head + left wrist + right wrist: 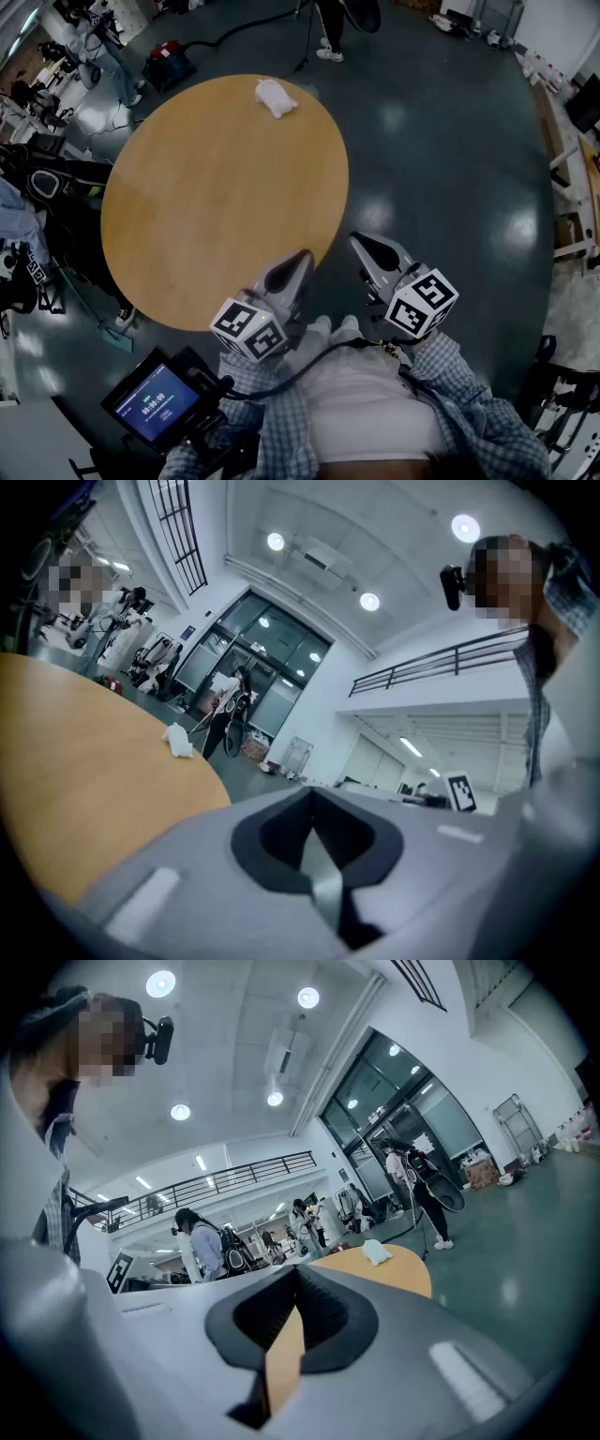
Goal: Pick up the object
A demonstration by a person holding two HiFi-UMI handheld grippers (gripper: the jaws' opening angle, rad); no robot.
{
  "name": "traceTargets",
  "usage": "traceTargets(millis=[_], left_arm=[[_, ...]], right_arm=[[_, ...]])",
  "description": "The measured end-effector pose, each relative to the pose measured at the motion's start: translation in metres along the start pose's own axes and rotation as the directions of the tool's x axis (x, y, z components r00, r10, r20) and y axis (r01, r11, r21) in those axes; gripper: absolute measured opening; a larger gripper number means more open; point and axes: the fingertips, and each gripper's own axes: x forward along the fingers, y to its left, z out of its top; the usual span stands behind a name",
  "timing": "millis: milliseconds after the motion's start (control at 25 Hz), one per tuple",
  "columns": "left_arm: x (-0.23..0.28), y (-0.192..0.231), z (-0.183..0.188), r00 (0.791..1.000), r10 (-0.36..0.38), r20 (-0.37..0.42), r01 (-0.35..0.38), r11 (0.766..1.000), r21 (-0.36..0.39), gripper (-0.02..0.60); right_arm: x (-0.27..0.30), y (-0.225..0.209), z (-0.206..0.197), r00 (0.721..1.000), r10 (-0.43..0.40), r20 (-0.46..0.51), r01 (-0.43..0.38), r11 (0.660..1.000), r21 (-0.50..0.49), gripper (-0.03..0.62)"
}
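A small white crumpled object (275,97) lies near the far edge of the round wooden table (216,206). It also shows far off as the white object (177,740) in the left gripper view and the white object (377,1252) in the right gripper view. My left gripper (302,255) hangs at the table's near edge, jaws shut with nothing in them. My right gripper (357,240) is held beside it, just off the table over the floor, also shut and holding nothing. Both point toward the object from well short of it, close to the person's body.
A person (328,28) stands on the dark floor beyond the table, with a red and blue box (169,61) and a cable nearby. Black equipment (47,187) crowds the table's left side. A small lit screen (155,403) sits at lower left.
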Motion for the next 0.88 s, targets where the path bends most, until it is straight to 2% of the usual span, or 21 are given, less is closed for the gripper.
traceTargets(millis=[520, 880], left_arm=[[-0.0025, 0.0014, -0.0042, 1.000, -0.002, -0.007, 0.002, 1.000, 0.000, 0.003], [-0.0032, 0.0013, -0.0045, 1.000, -0.005, -0.003, 0.005, 1.000, 0.000, 0.003]], right_arm=[[-0.0003, 0.0013, -0.0075, 1.000, -0.002, -0.016, 0.002, 1.000, 0.000, 0.006], [-0.0030, -0.0078, -0.0030, 0.999, -0.035, 0.005, 0.035, 0.999, 0.009, 0.006]])
